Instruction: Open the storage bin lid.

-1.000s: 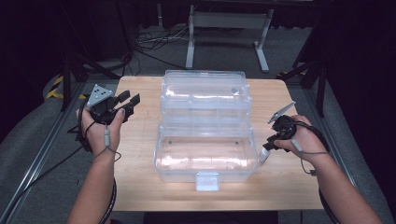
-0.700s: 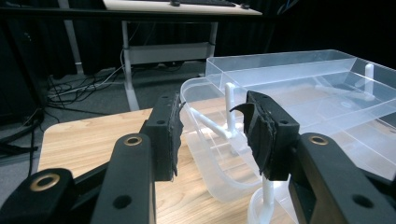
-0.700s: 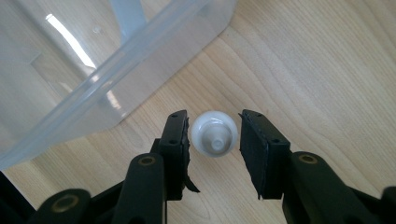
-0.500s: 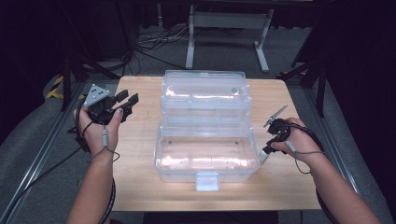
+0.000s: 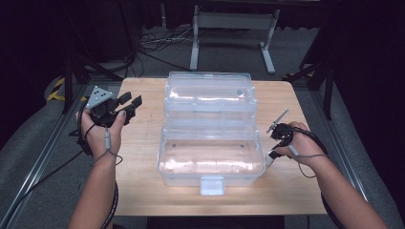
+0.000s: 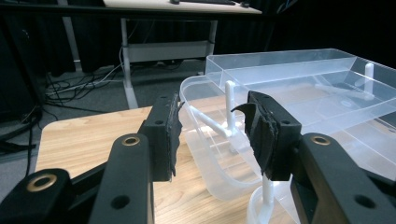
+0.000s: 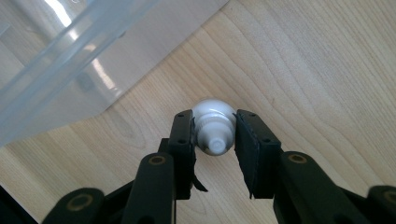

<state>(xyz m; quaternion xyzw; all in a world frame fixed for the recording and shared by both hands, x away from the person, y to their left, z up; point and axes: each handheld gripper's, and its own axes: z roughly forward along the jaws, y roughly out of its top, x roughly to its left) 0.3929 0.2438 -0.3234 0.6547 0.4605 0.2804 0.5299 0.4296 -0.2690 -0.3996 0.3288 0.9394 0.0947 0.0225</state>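
On a wooden counter, the right tongs — their jaws just closing — clamp a small white bottle beside the right end of an open clear plastic case. The left tongs hover at the case's left — jaws parted, nothing between them.

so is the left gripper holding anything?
No. In the left gripper view the left gripper has its jaws apart with nothing between them, short of the clear plastic box.
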